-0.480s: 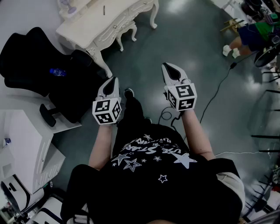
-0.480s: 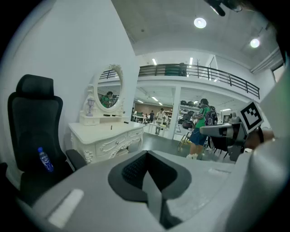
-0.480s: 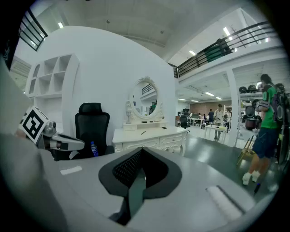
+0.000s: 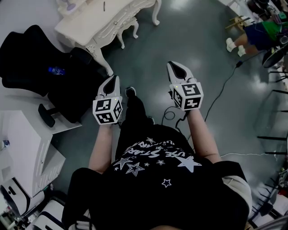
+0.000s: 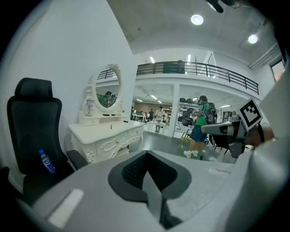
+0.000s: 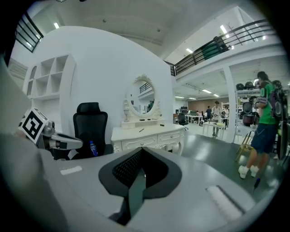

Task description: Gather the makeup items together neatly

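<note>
A white dressing table stands at the far left, a few steps away from me. A thin dark makeup item lies on its top. In the right gripper view, small dark items rest on the tabletop below the oval mirror. My left gripper is held in the air over the floor, shut with nothing in it. My right gripper is held beside it, also shut and empty. Both point toward the table. In each gripper view the jaws meet with no gap, left gripper and right gripper.
A black office chair with a blue bottle on its seat stands left of the table. White shelving is at my near left. A cable runs across the grey floor. A person stands at the far right.
The head view has shifted slightly, so the table and chair sit a little higher and further left. Both grippers stay shut and almost in place.
</note>
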Tool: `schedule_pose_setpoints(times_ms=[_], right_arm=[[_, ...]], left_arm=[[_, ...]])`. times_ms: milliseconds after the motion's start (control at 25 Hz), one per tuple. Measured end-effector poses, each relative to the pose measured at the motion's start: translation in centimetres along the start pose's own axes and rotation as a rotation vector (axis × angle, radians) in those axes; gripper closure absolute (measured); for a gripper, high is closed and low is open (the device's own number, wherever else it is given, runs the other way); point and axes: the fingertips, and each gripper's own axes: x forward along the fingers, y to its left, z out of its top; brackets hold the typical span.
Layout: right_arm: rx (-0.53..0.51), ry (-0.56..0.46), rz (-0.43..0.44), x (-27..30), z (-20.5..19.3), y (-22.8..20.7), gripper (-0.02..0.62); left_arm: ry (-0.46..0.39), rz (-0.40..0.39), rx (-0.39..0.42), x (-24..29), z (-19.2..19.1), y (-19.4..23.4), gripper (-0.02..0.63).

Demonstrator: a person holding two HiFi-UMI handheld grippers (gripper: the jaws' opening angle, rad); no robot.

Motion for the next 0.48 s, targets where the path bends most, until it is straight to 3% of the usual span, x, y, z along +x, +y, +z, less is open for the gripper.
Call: schedule_pose_setpoints(times_ms=[280,480], right_arm=[[0.056,0.0,0.033,2.2,-0.4,-0.5,0.565],[0.093,-0.008,0.057,4.7,0.7,-0.6,0.549]], left_arm=[[0.049,0.036,-0.025,0.1,-1.8,1.0,0.606],[0.042,0.066,-0.026,1.1,-0.8,3.0,0.606]])
